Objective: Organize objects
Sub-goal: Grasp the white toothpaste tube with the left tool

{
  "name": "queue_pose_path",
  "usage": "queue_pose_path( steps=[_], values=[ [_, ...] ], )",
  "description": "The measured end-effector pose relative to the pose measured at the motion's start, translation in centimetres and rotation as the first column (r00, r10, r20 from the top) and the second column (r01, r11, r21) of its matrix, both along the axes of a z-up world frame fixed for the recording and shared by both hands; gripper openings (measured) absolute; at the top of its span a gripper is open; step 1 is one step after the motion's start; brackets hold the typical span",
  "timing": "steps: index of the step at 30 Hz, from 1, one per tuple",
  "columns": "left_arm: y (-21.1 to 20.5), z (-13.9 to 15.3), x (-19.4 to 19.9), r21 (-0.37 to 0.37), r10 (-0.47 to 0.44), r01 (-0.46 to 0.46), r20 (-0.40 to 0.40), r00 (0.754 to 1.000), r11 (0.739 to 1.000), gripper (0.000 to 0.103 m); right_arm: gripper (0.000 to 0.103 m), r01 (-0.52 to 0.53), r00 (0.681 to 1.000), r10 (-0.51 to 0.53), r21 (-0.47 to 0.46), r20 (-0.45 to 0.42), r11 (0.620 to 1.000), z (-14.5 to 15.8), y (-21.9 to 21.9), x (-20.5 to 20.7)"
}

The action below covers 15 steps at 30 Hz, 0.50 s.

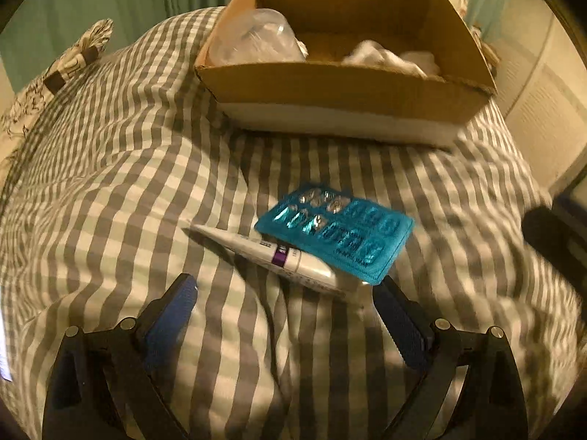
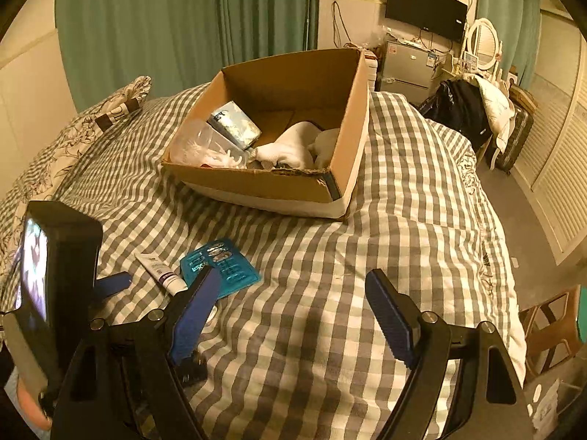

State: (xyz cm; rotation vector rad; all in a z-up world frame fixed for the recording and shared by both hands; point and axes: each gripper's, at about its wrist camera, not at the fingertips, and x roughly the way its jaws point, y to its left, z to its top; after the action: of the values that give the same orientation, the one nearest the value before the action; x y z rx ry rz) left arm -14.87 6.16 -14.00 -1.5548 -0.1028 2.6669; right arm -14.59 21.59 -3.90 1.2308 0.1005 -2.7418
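Note:
A white tube with a purple band (image 1: 271, 256) lies on the checked bedspread, partly under a teal blister pack (image 1: 335, 233). My left gripper (image 1: 288, 286) is open and empty, low over the bed just short of the tube. Both items also show in the right wrist view: the tube (image 2: 161, 269) and the blister pack (image 2: 223, 267). My right gripper (image 2: 293, 278) is open and empty, higher and to the right of them. A cardboard box (image 2: 256, 183) stands further back and holds a clear plastic container (image 2: 200, 145), a small packet (image 2: 234, 124) and white cloth (image 2: 293, 146).
The left gripper's body with its lit screen (image 2: 47, 275) fills the right view's left side. A patterned pillow (image 2: 91, 124) lies at the bed's far left. The bed edge drops to the floor on the right, by a wooden chair (image 2: 550, 322) and louvred doors (image 2: 561, 168).

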Motion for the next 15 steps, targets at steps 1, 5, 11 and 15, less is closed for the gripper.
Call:
queue_pose_path(
  steps=[1, 5, 11, 15],
  values=[
    [-0.1, 0.0, -0.2, 0.009, 0.005, -0.005, 0.000, 1.000, 1.000, 0.099, 0.081, 0.004, 1.000, -0.004, -0.004, 0.006, 1.000, -0.1, 0.1, -0.1],
    [-0.3, 0.1, -1.3, 0.051, 0.017, -0.017, 0.006, 1.000, 0.999, 0.099, 0.081, 0.012, 1.000, -0.012, -0.012, 0.012, 1.000, -0.2, 0.4, 0.0],
    [0.2, -1.4, -2.8, 0.068, 0.004, -0.008, 0.050, 0.999, 0.998, 0.081, 0.081, 0.016, 1.000, -0.016, -0.009, 0.011, 1.000, -0.2, 0.4, 0.0],
    [0.6, -1.0, -2.0, 0.091, -0.049, 0.046, 0.036, 0.998, 0.995, 0.033, 0.081, 0.016, 1.000, -0.016, -0.004, 0.012, 1.000, -0.2, 0.3, 0.0]
  ],
)
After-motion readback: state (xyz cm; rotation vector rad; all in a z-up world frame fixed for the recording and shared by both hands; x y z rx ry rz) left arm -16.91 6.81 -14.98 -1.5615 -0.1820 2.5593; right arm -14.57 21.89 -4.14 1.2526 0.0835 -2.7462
